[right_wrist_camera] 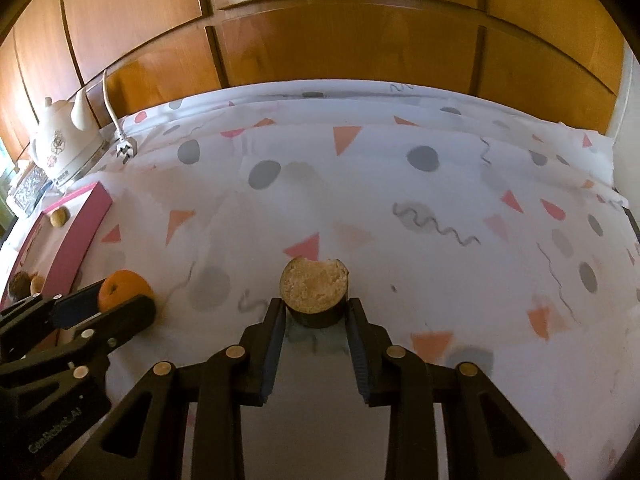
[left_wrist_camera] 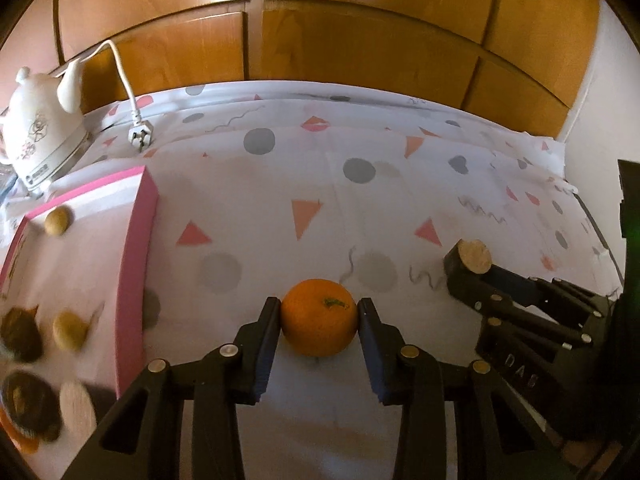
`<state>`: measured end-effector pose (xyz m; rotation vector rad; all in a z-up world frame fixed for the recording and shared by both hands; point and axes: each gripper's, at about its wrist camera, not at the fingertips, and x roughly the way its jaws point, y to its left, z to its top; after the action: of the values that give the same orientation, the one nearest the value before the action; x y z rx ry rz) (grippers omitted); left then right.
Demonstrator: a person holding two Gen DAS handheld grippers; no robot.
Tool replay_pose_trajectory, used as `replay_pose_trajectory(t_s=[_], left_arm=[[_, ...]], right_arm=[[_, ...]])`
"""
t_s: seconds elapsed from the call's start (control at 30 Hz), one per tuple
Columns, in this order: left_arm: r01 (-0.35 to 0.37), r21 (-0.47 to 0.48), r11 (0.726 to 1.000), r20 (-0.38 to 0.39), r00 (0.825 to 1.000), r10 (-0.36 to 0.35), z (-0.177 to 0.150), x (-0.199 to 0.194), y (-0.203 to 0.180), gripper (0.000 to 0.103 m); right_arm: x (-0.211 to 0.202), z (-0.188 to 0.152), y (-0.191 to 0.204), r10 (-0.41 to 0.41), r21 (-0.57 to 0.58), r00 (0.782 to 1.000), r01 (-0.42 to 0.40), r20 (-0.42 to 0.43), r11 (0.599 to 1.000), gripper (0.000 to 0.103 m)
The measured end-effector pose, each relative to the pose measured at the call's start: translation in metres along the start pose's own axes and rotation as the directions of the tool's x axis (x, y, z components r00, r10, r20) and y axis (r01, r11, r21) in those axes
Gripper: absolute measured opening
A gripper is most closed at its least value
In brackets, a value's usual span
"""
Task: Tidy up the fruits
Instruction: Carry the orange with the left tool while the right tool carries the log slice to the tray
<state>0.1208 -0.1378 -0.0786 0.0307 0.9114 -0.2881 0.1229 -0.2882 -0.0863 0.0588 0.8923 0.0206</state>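
Observation:
My left gripper (left_wrist_camera: 319,312) is shut on an orange (left_wrist_camera: 319,317), which sits between both pads just above the patterned cloth. It also shows in the right wrist view (right_wrist_camera: 122,288). My right gripper (right_wrist_camera: 316,312) is shut on a brown round fruit (right_wrist_camera: 314,290) with a pale cut face; it also shows in the left wrist view (left_wrist_camera: 474,256). A pink tray (left_wrist_camera: 136,264) at the left holds several brown fruits (left_wrist_camera: 70,330).
A white kettle (left_wrist_camera: 42,128) with a cord and plug (left_wrist_camera: 140,136) stands at the back left. Wooden cabinet doors (left_wrist_camera: 360,40) run behind the table. The patterned tablecloth (right_wrist_camera: 400,208) covers the table.

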Motion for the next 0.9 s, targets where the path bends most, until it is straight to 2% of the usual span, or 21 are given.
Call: replay_pose_trajectory(t_s=[0.17, 0.23, 0.27, 0.47, 0.53, 0.6, 0.63, 0.7, 0.77, 0.9], left_arm=[[-0.003, 0.035, 0.999, 0.021, 1.0, 0.003, -0.019, -0.012, -0.006, 0.039], [0.004, 0.04, 0.999, 0.026, 1.0, -0.005, -0.022, -0.013, -0.006, 0.04], [0.013, 0.037, 0.999, 0.011, 1.0, -0.014, -0.023, -0.01, -0.005, 0.04], [0.015, 0.037, 0.999, 0.012, 1.0, -0.016, -0.027, -0.006, -0.004, 0.039], [0.022, 0.031, 0.999, 0.014, 1.0, -0.023, -0.027, -0.005, -0.003, 0.039], [0.021, 0.03, 0.999, 0.011, 1.0, -0.021, -0.029, -0.005, -0.003, 0.039], [0.025, 0.027, 0.999, 0.012, 1.0, -0.025, -0.029, -0.005, -0.002, 0.039], [0.034, 0.021, 0.999, 0.013, 0.999, -0.034, -0.03, -0.006, -0.001, 0.039], [0.046, 0.012, 0.999, 0.015, 0.999, -0.046, -0.03, -0.006, 0.001, 0.039], [0.065, -0.003, 0.998, 0.016, 0.998, -0.065, -0.029, -0.006, 0.004, 0.04]], right_arm=[[-0.018, -0.02, -0.005, -0.025, -0.004, 1.0, 0.025, -0.007, 1.0, 0.031], [-0.026, -0.031, -0.008, -0.036, -0.004, 0.999, 0.036, -0.009, 0.999, 0.022], [-0.029, -0.035, -0.009, -0.039, -0.006, 0.999, 0.039, -0.01, 0.999, 0.021], [-0.042, -0.052, -0.011, -0.031, -0.006, 1.0, 0.031, 0.001, 1.0, 0.021], [-0.043, -0.054, -0.01, -0.02, -0.003, 1.0, 0.02, 0.004, 1.0, 0.025], [-0.043, -0.054, -0.009, 0.003, 0.0, 1.0, -0.003, 0.006, 1.0, 0.039], [-0.043, -0.054, -0.008, 0.013, 0.0, 1.0, -0.013, 0.006, 1.0, 0.042], [-0.042, -0.051, -0.006, 0.016, 0.011, 1.0, -0.016, 0.01, 1.0, 0.057], [-0.041, -0.046, -0.003, 0.007, 0.012, 1.0, -0.007, 0.025, 1.0, 0.06], [-0.03, -0.033, 0.002, -0.036, 0.012, 0.999, 0.035, 0.029, 0.999, 0.06]])
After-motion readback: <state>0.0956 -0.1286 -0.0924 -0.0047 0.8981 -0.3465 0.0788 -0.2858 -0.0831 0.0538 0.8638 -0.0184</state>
